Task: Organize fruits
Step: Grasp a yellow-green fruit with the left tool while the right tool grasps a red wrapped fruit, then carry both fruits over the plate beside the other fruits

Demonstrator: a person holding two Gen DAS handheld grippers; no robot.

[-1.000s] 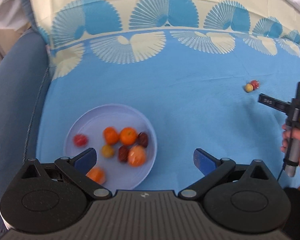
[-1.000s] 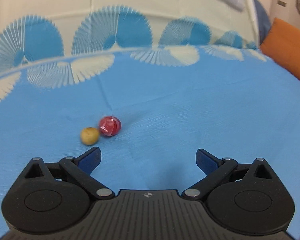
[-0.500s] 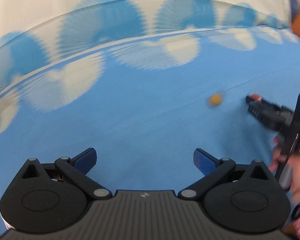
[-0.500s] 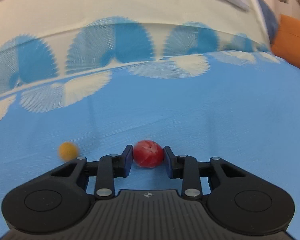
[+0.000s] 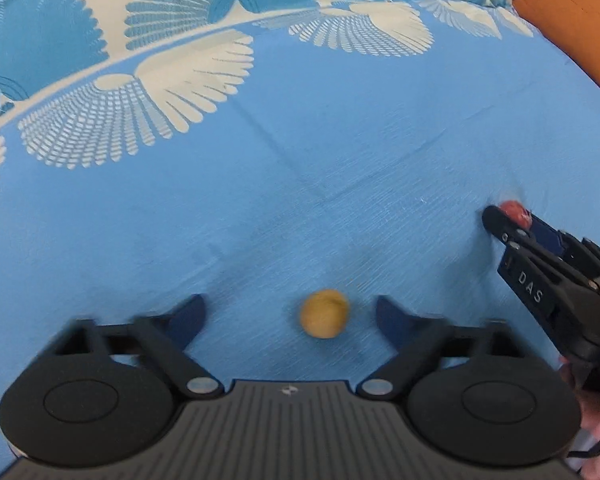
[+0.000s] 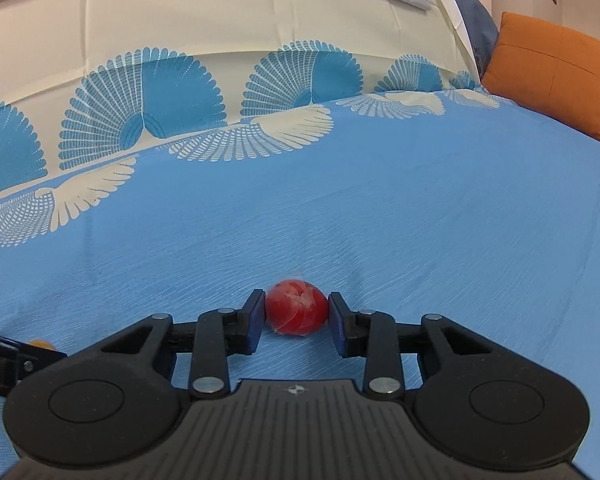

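A small yellow fruit lies on the blue cloth between the fingers of my left gripper. It sits nearer the right finger. The jaws are closing and neither pad touches it. My right gripper is shut on a red fruit, which rests low against the cloth. From the left wrist view, the right gripper reaches in from the right edge with the red fruit at its tip. A sliver of the yellow fruit shows at the left of the right wrist view.
The cloth's far border carries a cream and blue fan pattern. An orange cushion leans at the far right. A person's hand holds the right gripper's handle. No plate shows in either view.
My left gripper swung right, away from the plate of fruits, dropped over the yellow fruit, and its jaws have narrowed. My right gripper closed on the red fruit and holds it.
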